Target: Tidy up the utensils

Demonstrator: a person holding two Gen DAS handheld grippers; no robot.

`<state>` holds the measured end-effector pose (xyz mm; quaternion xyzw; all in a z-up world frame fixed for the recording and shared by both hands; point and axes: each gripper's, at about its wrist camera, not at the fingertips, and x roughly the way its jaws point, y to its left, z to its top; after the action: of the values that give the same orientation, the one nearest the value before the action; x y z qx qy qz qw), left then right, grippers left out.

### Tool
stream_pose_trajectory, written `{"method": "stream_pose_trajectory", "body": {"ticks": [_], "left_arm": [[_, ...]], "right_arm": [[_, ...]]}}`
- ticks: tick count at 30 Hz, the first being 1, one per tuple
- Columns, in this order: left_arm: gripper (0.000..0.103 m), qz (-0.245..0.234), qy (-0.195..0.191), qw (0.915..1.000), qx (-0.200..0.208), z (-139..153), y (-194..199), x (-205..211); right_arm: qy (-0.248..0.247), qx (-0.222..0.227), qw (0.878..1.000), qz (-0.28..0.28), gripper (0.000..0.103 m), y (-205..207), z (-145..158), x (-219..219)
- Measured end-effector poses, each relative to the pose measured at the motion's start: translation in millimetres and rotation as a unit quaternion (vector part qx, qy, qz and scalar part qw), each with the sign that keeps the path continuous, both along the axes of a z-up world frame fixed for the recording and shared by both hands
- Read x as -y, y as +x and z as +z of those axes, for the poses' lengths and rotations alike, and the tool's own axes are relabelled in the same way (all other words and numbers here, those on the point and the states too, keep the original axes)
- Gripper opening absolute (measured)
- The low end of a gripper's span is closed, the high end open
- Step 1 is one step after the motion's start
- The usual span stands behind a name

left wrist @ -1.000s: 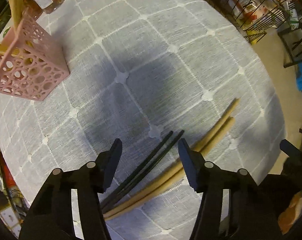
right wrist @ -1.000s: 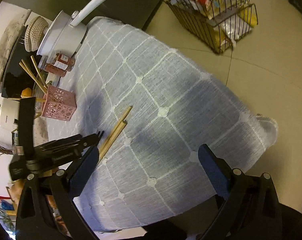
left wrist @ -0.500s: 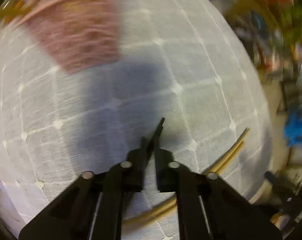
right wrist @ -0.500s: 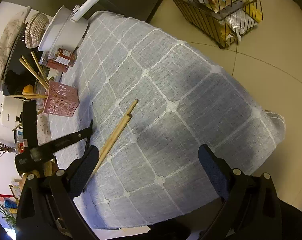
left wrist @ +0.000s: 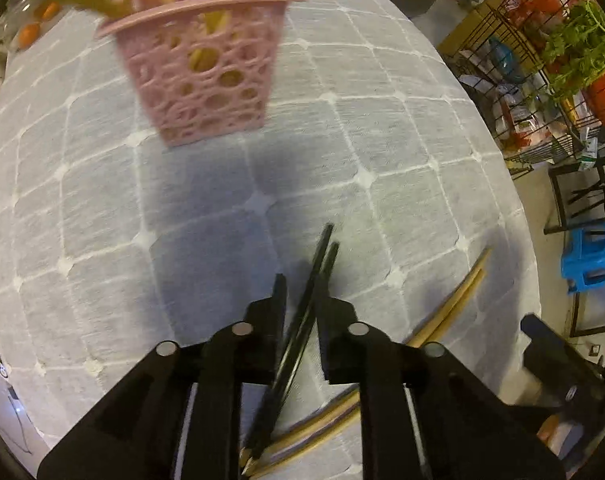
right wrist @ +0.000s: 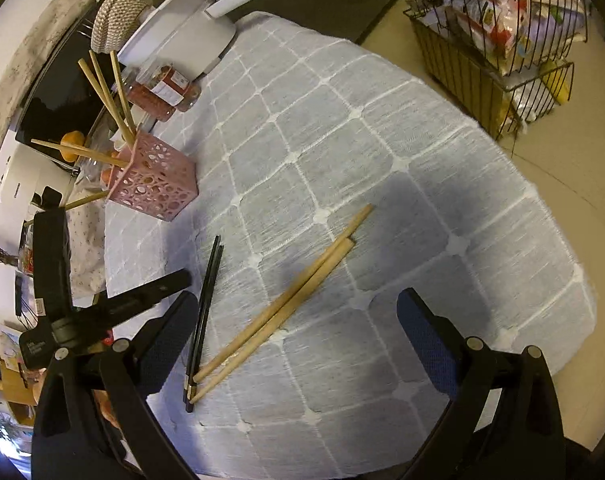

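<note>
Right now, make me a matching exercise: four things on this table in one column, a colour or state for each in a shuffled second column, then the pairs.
Things
1. black chopsticks
2. wooden chopsticks
3. pink basket
4. right hand-held gripper

States
A. open, holding nothing
B. lying loose on the grey cloth
C. standing on the cloth with wooden sticks in it
D. between the fingers of the left hand-held gripper

Pairs: 1-D, 2-B, 3-C, 4-A

my left wrist view looks down close toward the pink perforated plastic basket (left wrist: pixel 206 68); my right wrist view sits higher, sharing it (right wrist: pixel 152 182).
</note>
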<state>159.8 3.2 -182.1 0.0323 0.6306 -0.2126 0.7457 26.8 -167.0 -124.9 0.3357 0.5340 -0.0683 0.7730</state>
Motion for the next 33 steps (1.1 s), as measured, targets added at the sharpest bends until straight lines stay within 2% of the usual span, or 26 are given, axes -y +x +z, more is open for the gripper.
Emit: {"method": "stream_pose_trajectory", "body": {"ticks": [3,6,17,26,29,31,32,33], "left_arm": [[0.015,-0.002,0.009,1.0,0.0,-5,5,8],[0.015,-0.001,0.03,0.9995,0.003,-5,3,-4],[0.015,-0.012,0.036,0.9993,-0.001,-10,6,18],[0.017,-0.015,0.041,0.999,-0.002,-15,7,14],[0.017,-0.034,0.073,0.9966,0.016,-16,3,24],[0.008,-0.038,0.088,0.995,0.027,-16,1,29],[0.007,-0.027,0.082,0.9959,0.027,-16,2,25],[0.007,-0.009,0.058,0.9981,0.021,-16,5,15]], "right_arm": [[-0.006,-0.002,1.0,0.001,0.097,0,-1,2],[-0.003,-0.006,1.0,-0.002,0.097,-1,-4,7],[0.019,-0.007,1.0,-0.011,0.097,-3,-5,16],[0.029,-0.014,0.999,-0.008,0.097,-4,-8,17],[0.029,-0.007,1.0,-0.008,0.097,-3,-6,15],[0.027,-0.002,1.0,-0.008,0.097,-2,-3,13],[0.026,-0.001,1.0,-0.007,0.097,-1,-3,11],[0.025,-0.002,1.0,-0.007,0.097,1,-2,10]]}}
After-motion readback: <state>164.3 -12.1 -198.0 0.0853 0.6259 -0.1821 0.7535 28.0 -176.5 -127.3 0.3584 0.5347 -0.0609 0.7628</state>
